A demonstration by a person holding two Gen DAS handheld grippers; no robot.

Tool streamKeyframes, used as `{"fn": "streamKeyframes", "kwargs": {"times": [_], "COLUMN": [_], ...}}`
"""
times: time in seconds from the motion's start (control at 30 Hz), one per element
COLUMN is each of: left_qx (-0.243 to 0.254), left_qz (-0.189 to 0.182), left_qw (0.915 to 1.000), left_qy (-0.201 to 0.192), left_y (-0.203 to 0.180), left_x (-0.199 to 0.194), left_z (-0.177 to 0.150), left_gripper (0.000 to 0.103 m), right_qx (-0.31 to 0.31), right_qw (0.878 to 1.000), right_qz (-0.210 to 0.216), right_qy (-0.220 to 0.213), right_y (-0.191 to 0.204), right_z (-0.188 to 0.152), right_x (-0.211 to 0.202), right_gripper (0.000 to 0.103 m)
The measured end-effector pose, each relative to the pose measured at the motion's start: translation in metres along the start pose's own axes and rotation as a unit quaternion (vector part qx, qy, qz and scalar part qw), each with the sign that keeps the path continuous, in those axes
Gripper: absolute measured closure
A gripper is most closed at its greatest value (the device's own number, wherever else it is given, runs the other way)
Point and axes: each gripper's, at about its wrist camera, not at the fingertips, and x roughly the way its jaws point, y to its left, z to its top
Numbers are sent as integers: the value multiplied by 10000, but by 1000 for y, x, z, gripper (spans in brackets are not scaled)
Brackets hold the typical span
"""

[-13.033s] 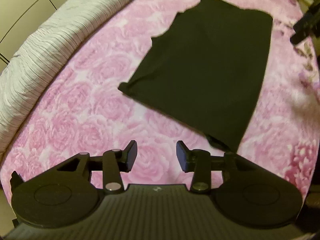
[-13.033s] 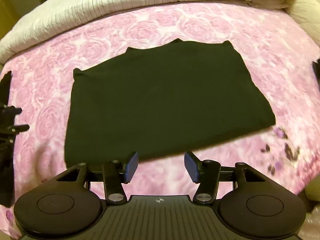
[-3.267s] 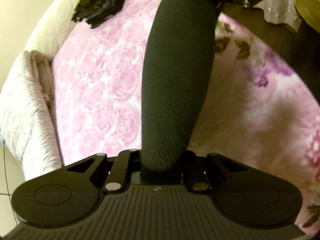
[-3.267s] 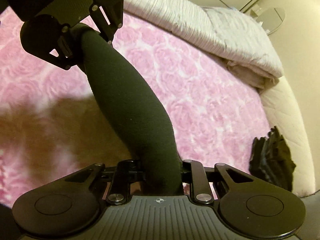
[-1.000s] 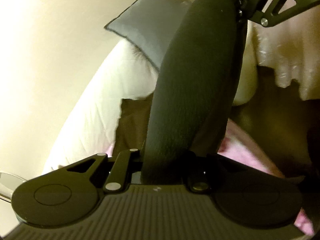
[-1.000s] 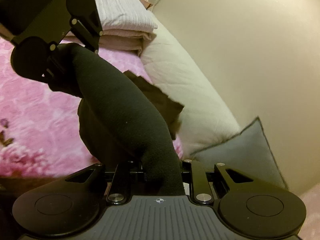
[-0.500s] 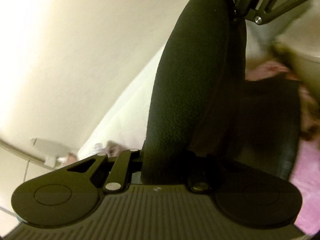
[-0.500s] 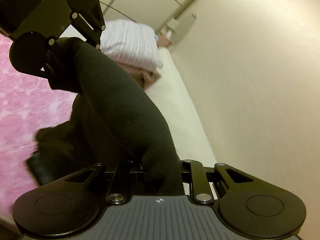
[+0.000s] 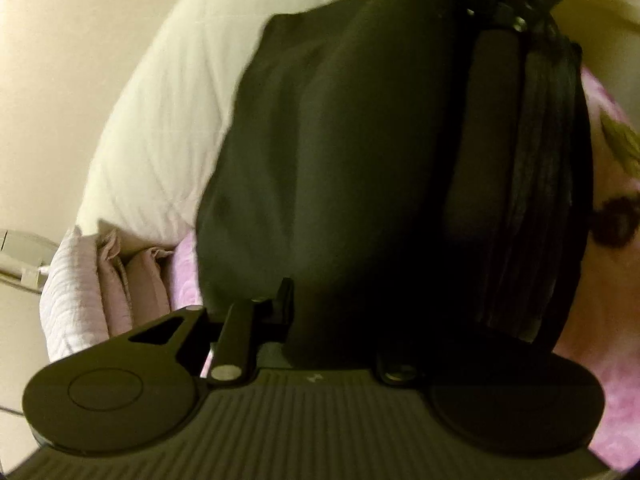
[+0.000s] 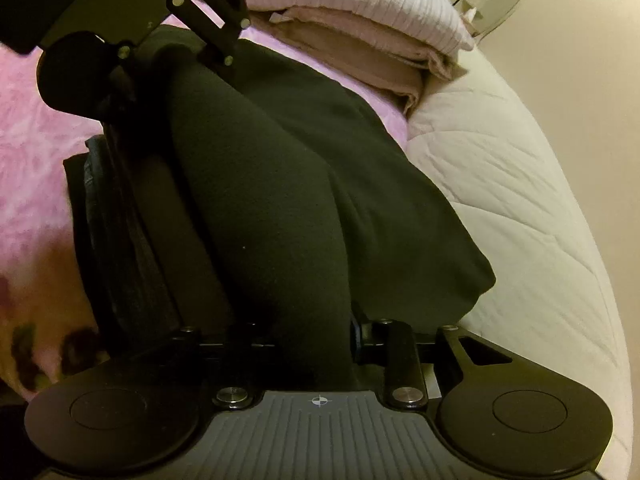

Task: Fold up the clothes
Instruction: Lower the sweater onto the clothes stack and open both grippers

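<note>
A folded black garment [image 9: 340, 140] [image 10: 260, 180] stretches as a thick roll between my two grippers, its loose part draped downward. It hangs low over a stack of dark folded clothes [image 9: 540, 200] [image 10: 116, 220] on the pink rose bedspread [image 10: 24, 128]. My left gripper [image 9: 332, 304] has the roll between its jaws, which are opening; only one finger shows. My right gripper [image 10: 308, 332] grips the other end, jaws also opening, with a sliver of blue pad showing beside the cloth. The cloth still fills both gaps.
A white quilted bed edge [image 10: 520, 220] [image 9: 160, 140] runs right beside the stack. Folded pale blankets [image 10: 360, 8] [image 9: 80, 288] lie behind it. A beige wall rises past the bed edge.
Both grippers have come down with the garment from in front of the wall to just over the dark stack. The finger links have swung slightly outward.
</note>
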Motion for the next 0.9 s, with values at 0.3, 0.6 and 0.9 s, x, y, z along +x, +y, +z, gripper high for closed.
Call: {"fn": "streamKeyframes", "kwargs": {"times": [0.3,0.6,0.9], "left_qx": [-172,-446,-945], "left_qz": [-34,-71,-300], "left_qw": [9998,9987,9949], "left_qy": [33,236,174], "left_y": [15,8,49], "left_x": [-23,-68,-62], "left_z": [-12,-49,-49], "left_gripper": [74,70,71], "right_qx": [-363,-53,331], "right_qw": [9991,9976,9974], "right_qz": [58,-79,45], "right_qy": [219,690,642], "right_y": [-1,17,21], "right_z": [8,-19,-5], "right_x": [-16,-45,-87], "right_gripper": [67,64,62]}}
